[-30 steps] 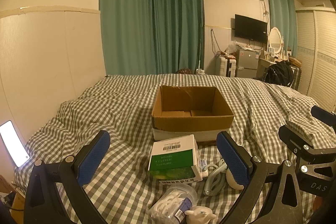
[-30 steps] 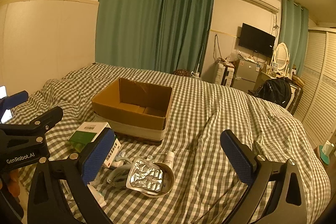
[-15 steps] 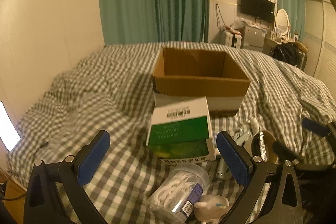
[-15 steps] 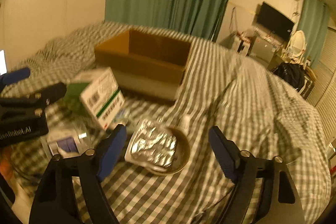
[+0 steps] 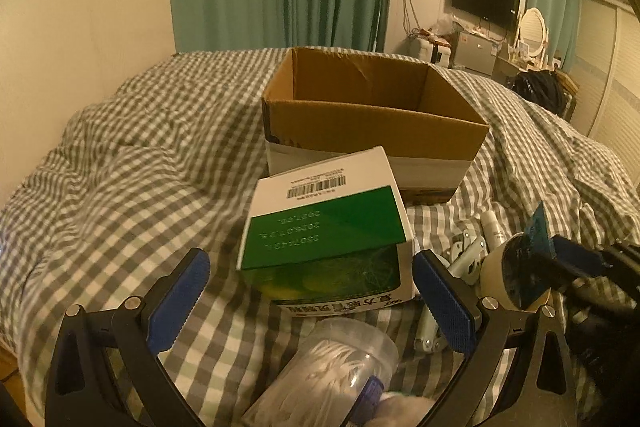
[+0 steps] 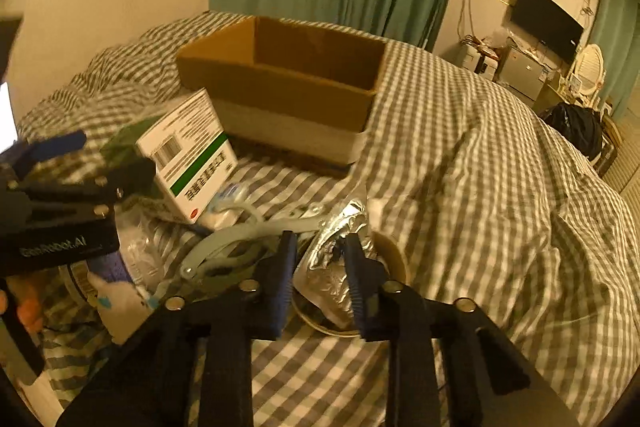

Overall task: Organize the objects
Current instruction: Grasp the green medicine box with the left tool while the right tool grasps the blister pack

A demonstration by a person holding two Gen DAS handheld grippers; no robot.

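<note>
Pinching: we see the right tool point(image 6: 320, 267) narrowed onto the foil blister pack point(image 6: 338, 247), which sits in a tape roll point(image 6: 394, 259) on the bed point(image 6: 480, 187).
Direction: we judge the cardboard box point(image 6: 288, 87) lies straight ahead, past the pack; its long side runs across our view.
Nearer arm: ours on the right; the left tool point(image 5: 308, 295) is spread wide, empty, facing the green medicine box point(image 5: 332, 227).
</note>
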